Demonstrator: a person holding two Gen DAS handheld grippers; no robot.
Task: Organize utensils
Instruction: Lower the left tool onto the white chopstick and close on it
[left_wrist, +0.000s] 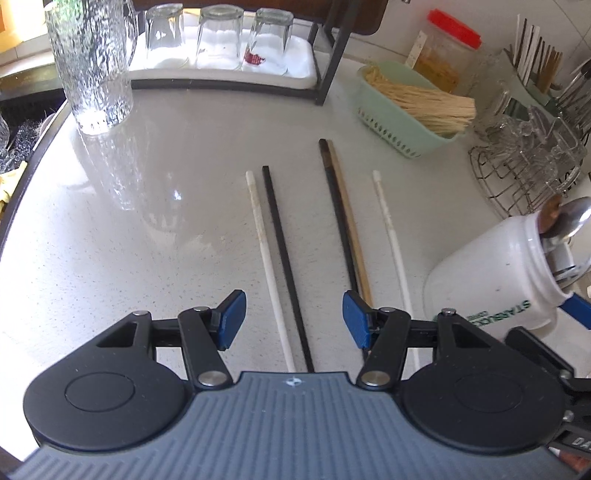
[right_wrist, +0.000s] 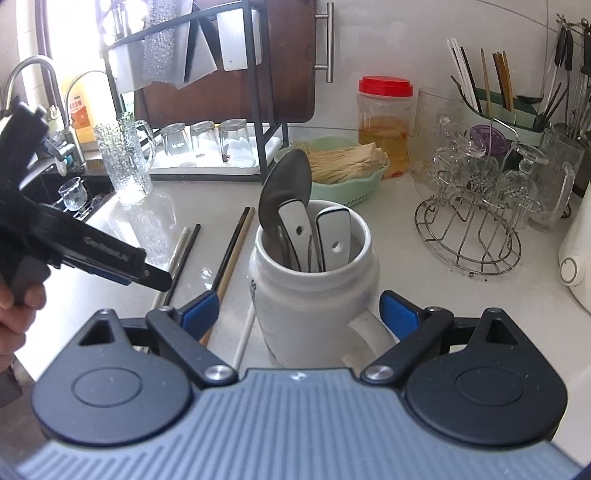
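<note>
The worktop (left_wrist: 147, 229) looks like pale speckled stone, polished enough to mirror the ribbed glass jug (left_wrist: 92, 62); the mug (right_wrist: 314, 295) is glossy white ceramic, holding a shiny metal spoon (right_wrist: 284, 192). The chopsticks (left_wrist: 306, 258) look like matt white plastic, black plastic and brown wood; the basket (left_wrist: 399, 122) is smooth green plastic; the rack (right_wrist: 469, 229) is bare metal wire.
</note>
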